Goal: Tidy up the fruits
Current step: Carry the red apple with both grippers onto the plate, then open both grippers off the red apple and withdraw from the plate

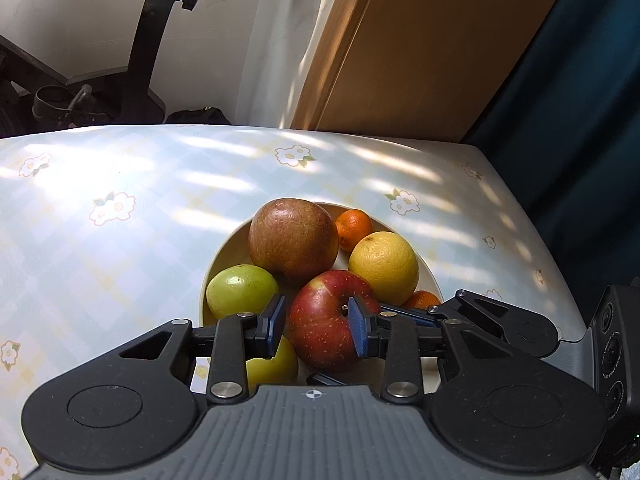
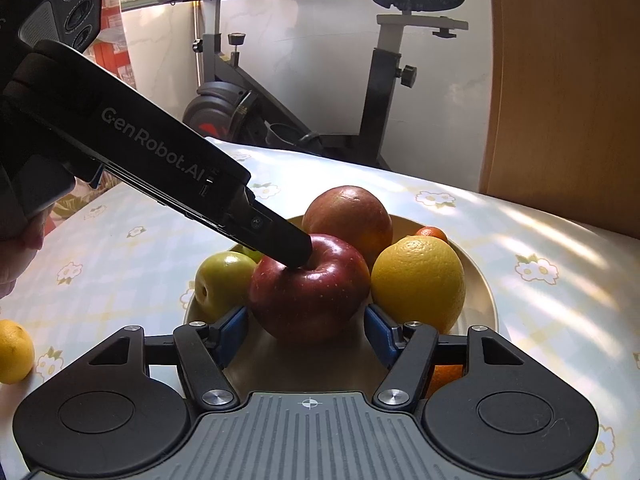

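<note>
Tabletop (image 1: 120,248): covered with a flowered cloth; the bowl is carried near its far right corner.
Bowl (image 2: 486,292): the fruit is gathered here, piled close so that each piece is propped by its neighbours.
Red apple (image 2: 310,296): placed at the front of the pile, stem hollow up, where it is most easily reached.
Right claw (image 2: 306,334): spread wide, a pad on either side of the red apple, seemingly not yet pressed.
Left claw (image 1: 318,326): held narrower over the apple's top, one finger in the stem hollow; whether it is actually gripped cannot be told.
Lemon (image 2: 14,350): left alone on the tabletop, well apart from the bowl, judged still to be sorted.
</note>
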Motion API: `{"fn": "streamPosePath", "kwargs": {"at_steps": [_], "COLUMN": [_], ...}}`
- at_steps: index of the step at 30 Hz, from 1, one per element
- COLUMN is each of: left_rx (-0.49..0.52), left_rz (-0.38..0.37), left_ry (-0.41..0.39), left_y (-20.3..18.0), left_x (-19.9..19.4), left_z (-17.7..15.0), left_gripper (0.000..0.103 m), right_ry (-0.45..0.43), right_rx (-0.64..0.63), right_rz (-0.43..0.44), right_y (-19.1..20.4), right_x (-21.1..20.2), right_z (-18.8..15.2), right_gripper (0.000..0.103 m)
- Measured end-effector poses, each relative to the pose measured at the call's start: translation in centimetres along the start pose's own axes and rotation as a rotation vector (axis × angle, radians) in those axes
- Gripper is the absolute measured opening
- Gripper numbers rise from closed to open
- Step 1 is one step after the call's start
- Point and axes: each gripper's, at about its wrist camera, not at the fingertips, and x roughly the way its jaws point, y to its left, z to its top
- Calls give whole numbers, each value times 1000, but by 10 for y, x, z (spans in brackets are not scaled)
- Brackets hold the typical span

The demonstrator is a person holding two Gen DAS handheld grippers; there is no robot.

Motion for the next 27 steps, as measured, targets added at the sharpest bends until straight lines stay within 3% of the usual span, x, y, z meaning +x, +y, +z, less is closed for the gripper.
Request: {"fn": "streamPosePath", "kwargs": {"at_steps": [6,14,27], "left_rx": [53,49,80], "left_rz": [46,15,104], "left_ry": [-25,-120,-187], "left_y": [-11,-4,44], "left_x": [-7,-55,-136], "left_z": [-3,-7,-47], "left_gripper": [37,37,37], "right_ry": [-21,-63,-205], "right_rx": [12,10,120], "right_rz": [-36,-71,-149], "right_y": [5,27,55], "right_x": [-22,-53,-86], "right_z": [-1,-2,-21], "right_gripper": [61,61,59]}}
